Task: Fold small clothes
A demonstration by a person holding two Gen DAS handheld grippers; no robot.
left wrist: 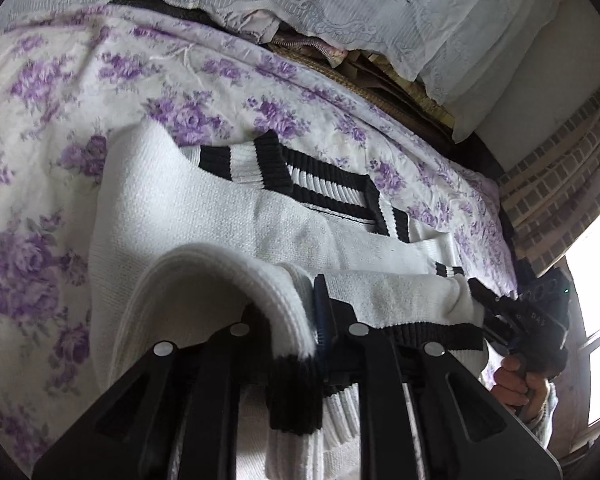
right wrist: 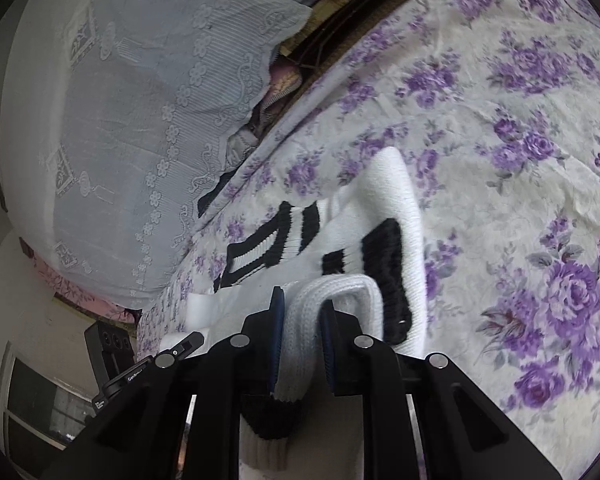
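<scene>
Left gripper [left wrist: 296, 320] at 6 o'clock pinches the white knit garment [left wrist: 204, 216] by its hem; right gripper [right wrist: 300, 320] likewise clamps a ribbed fold; body lies toward 12 on the floral bedsheet [right wrist: 520, 160]. Judgement: carry both corners level toward the striped collar [left wrist: 308, 184]; keep the edge taut; lace-covered pillow [right wrist: 132, 120] beyond.

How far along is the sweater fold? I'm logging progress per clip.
Partway. Done: one sleeve lies folded across the white sweater on the floral bedspread. In hand: the left gripper and right gripper each pinch the hem, lifted. Left: carrying the hem over toward the striped collar.
</scene>
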